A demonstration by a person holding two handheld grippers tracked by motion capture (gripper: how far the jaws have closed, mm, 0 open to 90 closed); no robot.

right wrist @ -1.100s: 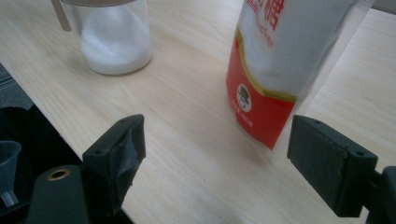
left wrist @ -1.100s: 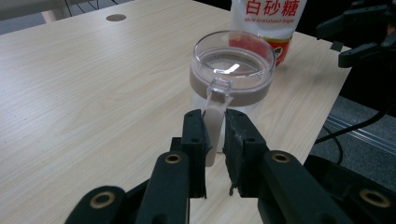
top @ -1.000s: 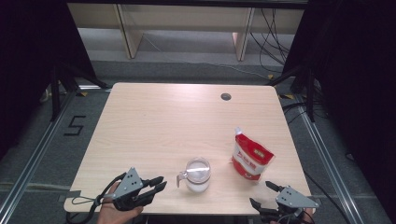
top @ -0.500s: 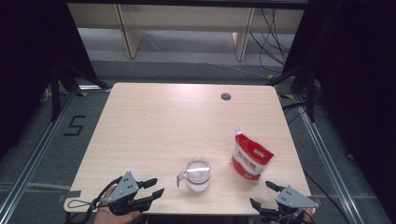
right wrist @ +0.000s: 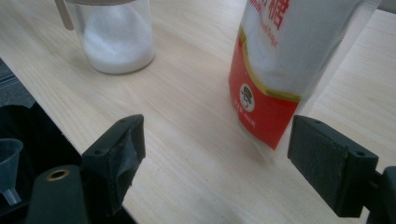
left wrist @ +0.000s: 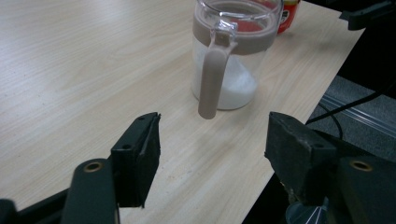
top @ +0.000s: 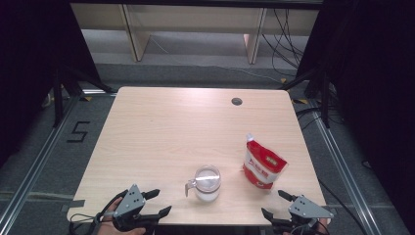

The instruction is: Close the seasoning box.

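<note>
- The left hand-held gripper sits at the near left edge of the table, its jaws spread with nothing between them; they have just been opening.
- In the left gripper view the two black pads stand wide apart, and the jar's handle shows in the gap between them, farther off and untouched.
- The jar stands upright near the middle of the near edge, a clear glass container with a brownish band around its top and a handle pointing to the left toward the left hand-held gripper.
- White grains fill the lower part of the jar.
- The red and white pouch stands upright to the right of the jar, near it but not touching, with its spout at the far top corner.
- The right hand-held gripper rests at the near right edge of the table, jaws spread and empty, just near of the pouch.
- In the right gripper view the pouch rises beyond the open jaws, closer to the right-hand pad, and the jar stands off to the left.
- A small clear funnel shows below the table edge at the left of that view.
- A dark round hole sits in the far part of the table.
</note>
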